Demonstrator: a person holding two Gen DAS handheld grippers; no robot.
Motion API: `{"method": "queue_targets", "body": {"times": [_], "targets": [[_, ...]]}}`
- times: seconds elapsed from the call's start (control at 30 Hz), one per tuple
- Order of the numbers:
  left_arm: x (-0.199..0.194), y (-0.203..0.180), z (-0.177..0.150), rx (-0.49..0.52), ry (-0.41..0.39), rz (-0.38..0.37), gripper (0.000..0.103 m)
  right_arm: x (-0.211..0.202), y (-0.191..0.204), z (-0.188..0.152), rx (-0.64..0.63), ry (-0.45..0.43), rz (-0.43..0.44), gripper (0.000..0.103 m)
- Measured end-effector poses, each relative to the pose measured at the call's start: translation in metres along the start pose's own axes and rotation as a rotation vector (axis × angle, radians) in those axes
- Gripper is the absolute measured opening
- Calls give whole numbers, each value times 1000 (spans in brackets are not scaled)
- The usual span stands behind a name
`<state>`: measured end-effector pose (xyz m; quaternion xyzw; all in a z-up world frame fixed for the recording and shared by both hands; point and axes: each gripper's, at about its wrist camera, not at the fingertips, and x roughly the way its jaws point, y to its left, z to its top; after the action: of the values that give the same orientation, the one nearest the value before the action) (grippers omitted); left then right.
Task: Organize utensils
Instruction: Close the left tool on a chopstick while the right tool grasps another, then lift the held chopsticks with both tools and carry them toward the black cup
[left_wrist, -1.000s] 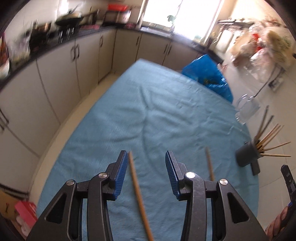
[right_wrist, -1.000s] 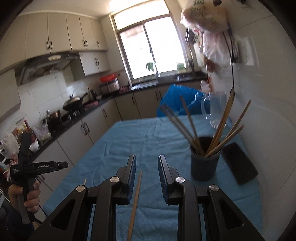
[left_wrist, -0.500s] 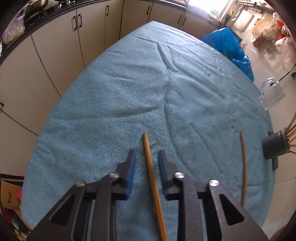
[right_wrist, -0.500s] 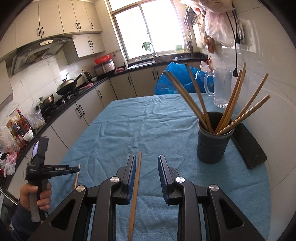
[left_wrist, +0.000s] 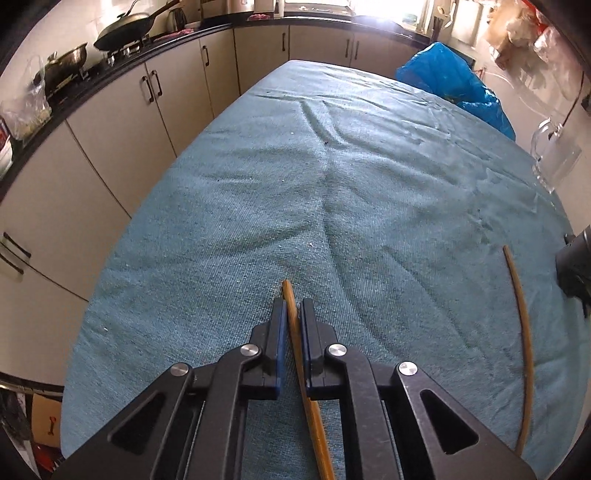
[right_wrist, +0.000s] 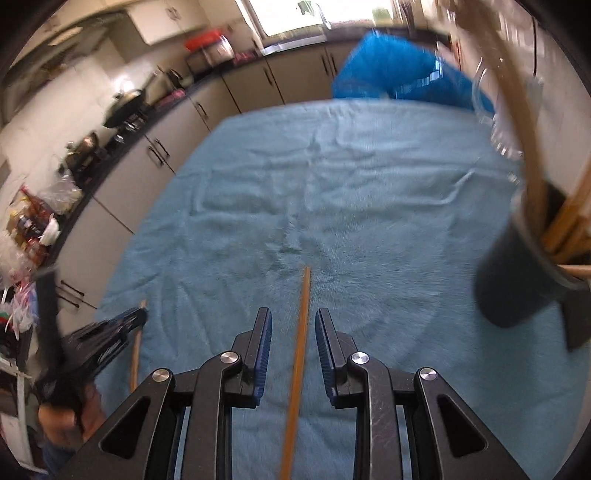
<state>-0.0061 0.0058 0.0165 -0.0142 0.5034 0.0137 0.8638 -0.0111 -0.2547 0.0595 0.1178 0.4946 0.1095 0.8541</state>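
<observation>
Steeply tilted down: left gripper (left_wrist: 291, 317) jaws clamped on chopstick (left_wrist: 295, 332); right gripper (right_wrist: 293, 325) jaws apart, straddling second chopstick (right_wrist: 301, 325).

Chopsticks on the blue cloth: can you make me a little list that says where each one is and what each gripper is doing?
left gripper: shut on a chopstick
right gripper: jaws apart, a second chopstick lies between them, pads not touching it
surface: blue cloth
holder: dark cup with more chopsticks in it, on the right
mug: clear glass, far right edge
</observation>
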Motion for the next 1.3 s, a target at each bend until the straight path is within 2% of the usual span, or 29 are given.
{"method": "queue_targets", "body": {"times": [0.2,0.33,0.4,0.47,0.53,0.6,0.7,0.97,1.07,1.2,1.3], "targets": [[0,-2,0,21,0,5,7,52,7,18,-15,95,-82,26],[1,-4,0,33,4,7,7,67,12,22,-44,110,-151,26],[1,-5,1,34,2,8,7,68,16,22,-65,109,-180,12],[3,-6,3,33,-1,-2,6,68,17,21,-71,105,-182,6],[2,-8,7,33,13,-64,5,64,16,22,-58,95,-157,6],[-3,-9,11,29,5,-93,5,50,17,21,-48,53,-117,6],[-26,-14,17,34,-62,-108,5,18,26,20,-53,-43,-71,6],[-113,-22,32,12,-255,-199,5,-98,50,-1,-105,-394,28,6],[-134,-25,31,13,-308,-205,5,-129,56,-15,-116,-506,48,6],[-151,-30,27,19,-342,-215,5,-149,67,-36,-133,-586,42,6],[-163,-32,25,26,-370,-222,5,-155,71,-47,-142,-608,46,6]]}}
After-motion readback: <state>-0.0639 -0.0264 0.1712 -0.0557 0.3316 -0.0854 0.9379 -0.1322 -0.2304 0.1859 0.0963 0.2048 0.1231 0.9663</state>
